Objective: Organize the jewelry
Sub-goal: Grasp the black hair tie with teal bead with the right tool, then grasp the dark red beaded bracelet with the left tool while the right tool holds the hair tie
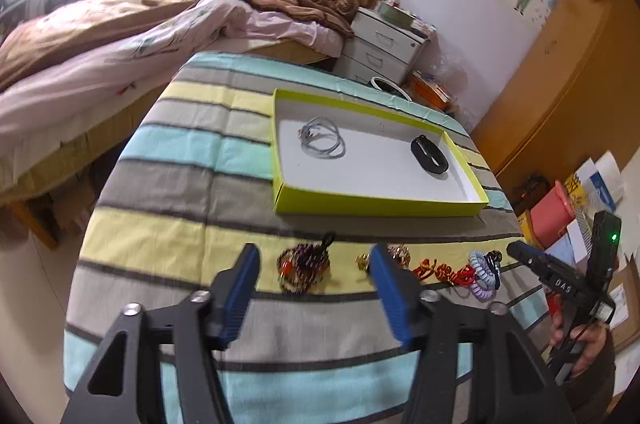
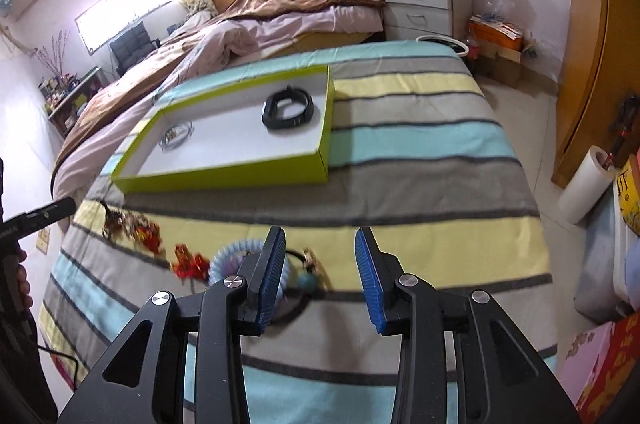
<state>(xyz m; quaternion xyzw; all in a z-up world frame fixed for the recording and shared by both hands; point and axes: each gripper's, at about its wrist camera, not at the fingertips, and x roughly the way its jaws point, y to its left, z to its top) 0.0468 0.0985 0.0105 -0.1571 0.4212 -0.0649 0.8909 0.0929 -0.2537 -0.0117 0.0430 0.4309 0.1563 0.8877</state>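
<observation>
A lime-green tray [image 1: 372, 204] [image 2: 224, 180] with a white floor sits on the striped cloth. It holds a silver necklace [image 1: 322, 142] [image 2: 176, 136] and a black band [image 1: 430, 154] [image 2: 288, 108]. A row of jewelry lies in front of it: a purple bead bracelet [image 1: 304, 266], gold pieces [image 1: 398, 254], red ornaments [image 1: 444, 272] [image 2: 190, 260], and pastel coil ties [image 1: 482, 276] [image 2: 228, 256]. My left gripper [image 1: 314, 284] is open just above the purple bracelet. My right gripper [image 2: 320, 272] is open over a small beaded tie [image 2: 310, 270].
The striped table [image 1: 180, 184] stands beside a bed [image 1: 120, 24] with brown and pink covers. A white drawer unit [image 2: 420, 4] and orange wardrobe [image 2: 592, 64] are at the back right. Boxes and a paper roll [image 2: 584, 184] crowd the floor at right.
</observation>
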